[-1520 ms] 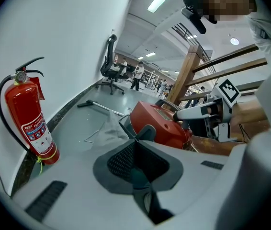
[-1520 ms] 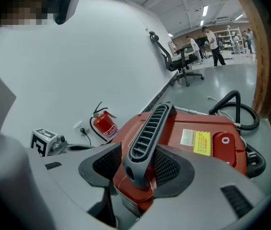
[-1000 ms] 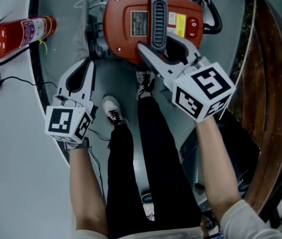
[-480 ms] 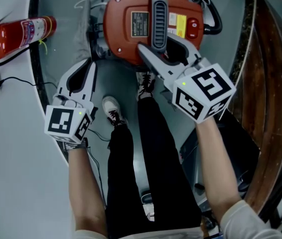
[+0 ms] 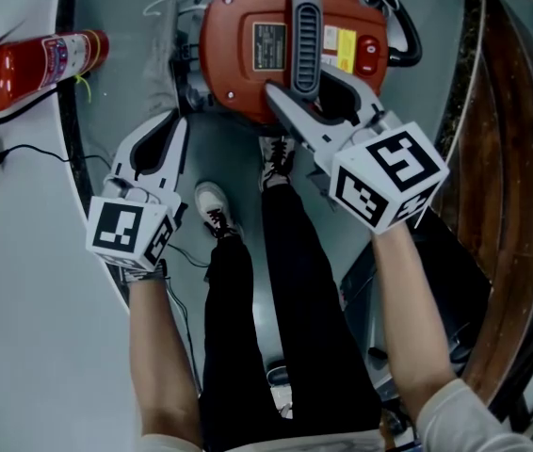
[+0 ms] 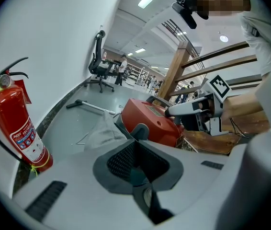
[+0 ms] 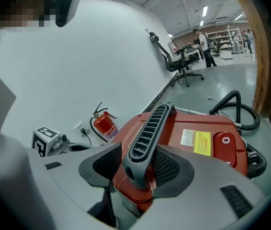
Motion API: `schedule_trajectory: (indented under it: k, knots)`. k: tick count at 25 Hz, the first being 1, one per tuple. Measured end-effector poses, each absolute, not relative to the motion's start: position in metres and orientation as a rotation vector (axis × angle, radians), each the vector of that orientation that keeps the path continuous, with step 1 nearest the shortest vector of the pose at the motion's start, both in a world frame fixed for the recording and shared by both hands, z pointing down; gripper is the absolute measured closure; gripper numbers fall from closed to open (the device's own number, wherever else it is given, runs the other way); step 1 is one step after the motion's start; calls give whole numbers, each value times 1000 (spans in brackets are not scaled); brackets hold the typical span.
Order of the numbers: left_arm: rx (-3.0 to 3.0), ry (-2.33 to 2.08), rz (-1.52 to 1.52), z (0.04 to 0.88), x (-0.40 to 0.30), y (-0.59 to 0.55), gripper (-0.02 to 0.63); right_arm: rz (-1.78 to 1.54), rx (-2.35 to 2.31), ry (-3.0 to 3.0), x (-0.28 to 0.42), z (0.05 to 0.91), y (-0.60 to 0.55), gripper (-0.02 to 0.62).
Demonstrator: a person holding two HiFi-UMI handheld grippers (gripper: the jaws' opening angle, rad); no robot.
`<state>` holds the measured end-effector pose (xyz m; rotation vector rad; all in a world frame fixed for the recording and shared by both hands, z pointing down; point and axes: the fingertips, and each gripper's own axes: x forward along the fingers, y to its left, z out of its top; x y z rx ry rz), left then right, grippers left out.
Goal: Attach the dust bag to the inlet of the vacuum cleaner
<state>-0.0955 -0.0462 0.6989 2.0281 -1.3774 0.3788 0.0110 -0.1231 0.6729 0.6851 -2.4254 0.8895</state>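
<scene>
**Dust bag lies ahead of the free left gripper**

Head view: the red vacuum cleaner (image 5: 248, 55) sits on the floor beyond the person's feet, its dark handle (image 5: 303, 36) running away from them. The right gripper (image 5: 304, 90) pinches the handle's near end. The left gripper (image 5: 160, 135), just left of the machine, points toward the limp grey dust bag (image 5: 163, 64) lying against the vacuum's left flank, so it looks the nearer one.

Left gripper view: its jaws are spread with nothing between them. The dust bag lies ahead, slack and creased.

Right gripper view: both pads press the ribbed handle. I can't pick out the inlet.
</scene>
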Motion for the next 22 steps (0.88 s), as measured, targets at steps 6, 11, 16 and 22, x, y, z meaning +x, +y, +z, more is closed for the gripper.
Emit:
schedule_trajectory:
  k: [6, 11, 16, 22]
  knots:
    - [2053, -1338, 372, 699, -95, -46, 584, 894, 684, -2425, 11, 673, -123, 391]
    - [2037, -1345, 376, 699, -94, -47, 583, 894, 686, -2426, 12, 673, -124, 391]
    - [2013, -1381, 369, 700, -98, -44, 577, 917, 674, -2424, 11, 673, -123, 391]
    - [1973, -1476, 409, 699, -105, -45, 568, 917, 678, -2426, 11, 673, -124, 391]
